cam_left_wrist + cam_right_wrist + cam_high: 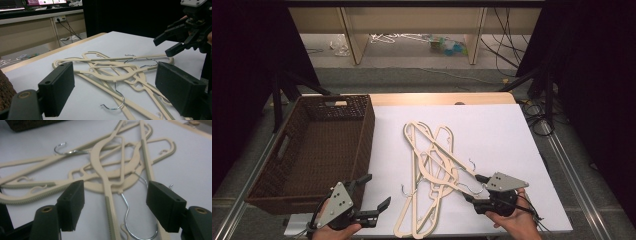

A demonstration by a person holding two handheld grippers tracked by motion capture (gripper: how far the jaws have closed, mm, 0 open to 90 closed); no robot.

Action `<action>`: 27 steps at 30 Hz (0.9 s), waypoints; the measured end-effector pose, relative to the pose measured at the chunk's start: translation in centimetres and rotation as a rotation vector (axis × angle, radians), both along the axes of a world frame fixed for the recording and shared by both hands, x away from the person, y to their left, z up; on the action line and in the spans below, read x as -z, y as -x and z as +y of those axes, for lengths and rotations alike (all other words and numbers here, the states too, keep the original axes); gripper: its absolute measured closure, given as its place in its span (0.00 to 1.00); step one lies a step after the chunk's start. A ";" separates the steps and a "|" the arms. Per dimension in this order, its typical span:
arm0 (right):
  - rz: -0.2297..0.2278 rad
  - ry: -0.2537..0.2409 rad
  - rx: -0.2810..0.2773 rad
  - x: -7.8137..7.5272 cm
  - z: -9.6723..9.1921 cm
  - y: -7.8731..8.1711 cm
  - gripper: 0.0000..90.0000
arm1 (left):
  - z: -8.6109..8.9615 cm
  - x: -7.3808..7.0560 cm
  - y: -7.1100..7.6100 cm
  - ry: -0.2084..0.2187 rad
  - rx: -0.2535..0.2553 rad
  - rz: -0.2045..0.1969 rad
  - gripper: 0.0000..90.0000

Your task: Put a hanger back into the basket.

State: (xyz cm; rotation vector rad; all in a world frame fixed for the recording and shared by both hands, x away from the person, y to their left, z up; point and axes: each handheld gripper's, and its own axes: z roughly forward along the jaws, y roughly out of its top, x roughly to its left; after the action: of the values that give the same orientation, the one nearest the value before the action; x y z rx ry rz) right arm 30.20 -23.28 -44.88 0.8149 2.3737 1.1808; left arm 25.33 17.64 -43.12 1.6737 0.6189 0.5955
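Several cream plastic hangers (432, 165) with metal hooks lie tangled in a pile on the white table cover (512, 135). My right gripper (473, 187) sits low at the pile's near right edge. In the right gripper view its jaws (115, 202) stand apart on either side of one hanger arm (110, 212) and a wire hook (127, 220), with the pads clear of both. My left gripper (377, 190) is open at the near left, between the basket and the pile, with nothing held. The left gripper view looks across the hangers (112, 72) to the right gripper (162, 47).
A dark brown wicker basket (364, 135) with cut-out handles stands on the table's left side, close to my left gripper. The table's wooden far edge (437, 98) lies beyond the cover. Past it are a floor with cables and the legs of a shelf.
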 end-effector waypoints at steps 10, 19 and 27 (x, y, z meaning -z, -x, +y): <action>0.145 0.133 -0.052 1.9 1.3 -2.0 0.50 | -0.3 0.2 0.0 -0.019 0.013 0.000 0.18; 0.183 0.179 -0.097 2.6 2.1 -3.7 0.61 | -0.6 0.4 0.0 -0.024 0.022 0.007 0.18; 0.243 0.207 -0.125 2.8 2.5 -4.5 0.72 | -0.6 0.4 0.0 -0.040 0.021 0.012 0.18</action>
State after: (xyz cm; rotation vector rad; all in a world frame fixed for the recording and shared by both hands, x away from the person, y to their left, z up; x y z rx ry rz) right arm 34.69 -20.82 -47.70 0.7888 2.7246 0.9033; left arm 25.35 17.05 -43.49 1.7205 0.6009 0.5866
